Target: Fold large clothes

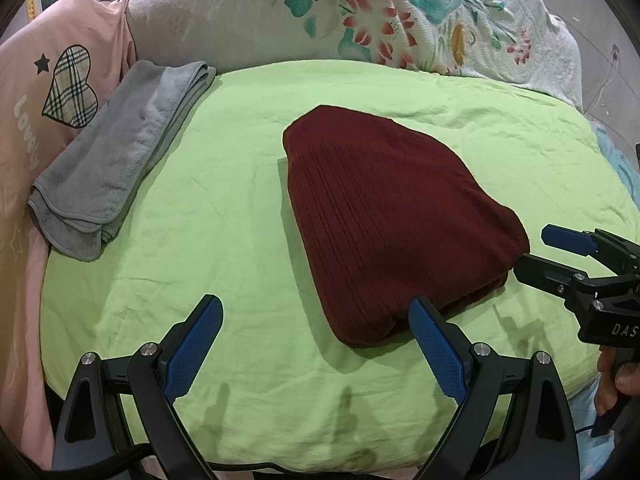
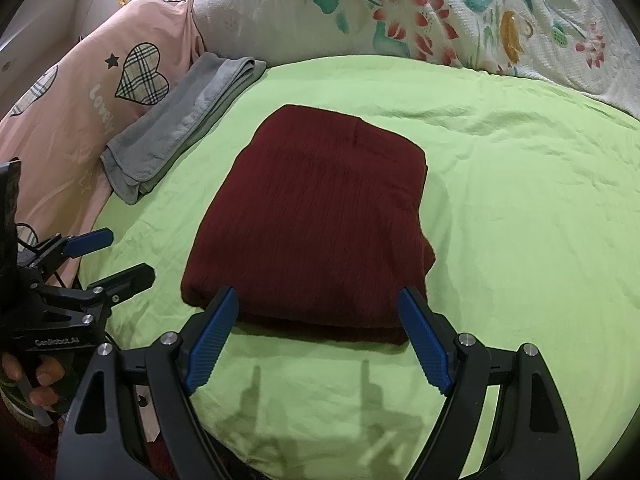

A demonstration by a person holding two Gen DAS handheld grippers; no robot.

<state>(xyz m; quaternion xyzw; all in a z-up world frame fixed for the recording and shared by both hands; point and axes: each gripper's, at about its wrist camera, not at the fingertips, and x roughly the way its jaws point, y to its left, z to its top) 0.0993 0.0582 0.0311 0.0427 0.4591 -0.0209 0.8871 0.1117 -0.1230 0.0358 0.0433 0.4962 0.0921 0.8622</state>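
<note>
Jaws on both tools stand wide apart and hold nothing. That suits a garment that looks finished, not one mid-fold.

The left gripper (image 1: 316,322) hovers over bare green sheet (image 1: 224,200) just beside the near left corner of the maroon knit garment (image 1: 384,216), apart from the cloth. The right gripper (image 2: 318,320) faces the garment's near edge, its fingertips (image 2: 228,300) at or just short of that edge; contact cannot be told.

The garment lies as a compact, layered rectangle in the middle of the bed. A folded grey towel (image 1: 116,160) sits well apart to the garment's far left, against the pink quilt (image 1: 60,60), probably set aside. A floral blanket (image 1: 360,12) is heaped beyond the garment.
</note>
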